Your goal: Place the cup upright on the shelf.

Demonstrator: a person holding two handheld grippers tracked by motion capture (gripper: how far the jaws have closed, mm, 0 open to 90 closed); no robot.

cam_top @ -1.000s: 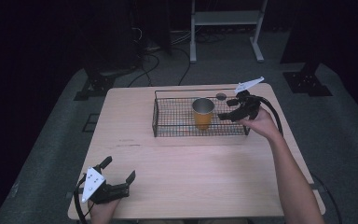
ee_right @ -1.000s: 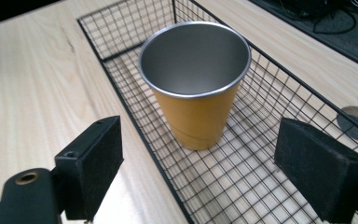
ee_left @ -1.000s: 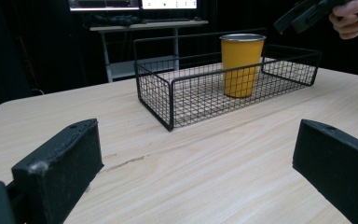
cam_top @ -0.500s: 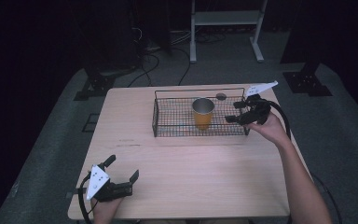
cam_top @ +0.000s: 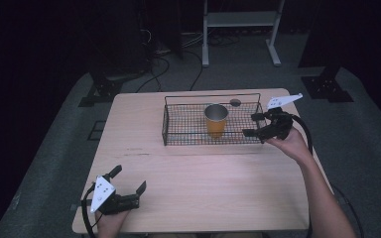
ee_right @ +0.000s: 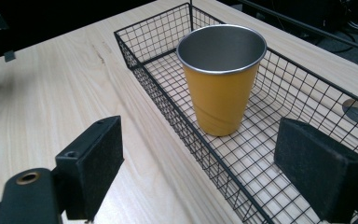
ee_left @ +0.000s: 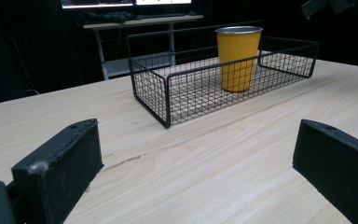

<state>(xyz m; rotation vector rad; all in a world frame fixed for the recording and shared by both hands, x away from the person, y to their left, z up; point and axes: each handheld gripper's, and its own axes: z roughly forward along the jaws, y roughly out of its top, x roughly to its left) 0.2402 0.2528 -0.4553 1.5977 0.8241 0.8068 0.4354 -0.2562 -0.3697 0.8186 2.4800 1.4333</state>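
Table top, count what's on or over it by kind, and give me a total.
Yellow cup: 1
Black wire basket: 1
Handheld claws: 2, the left claw and the right claw, both open
Total: 4

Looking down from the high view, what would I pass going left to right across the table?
Left gripper at the near corner → wire basket → yellow cup standing in it → right gripper at the basket's right end.

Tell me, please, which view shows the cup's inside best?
The right gripper view: it looks down into the cup, showing bare metal walls. The high view shows it small and dim; the left gripper view sees its side.
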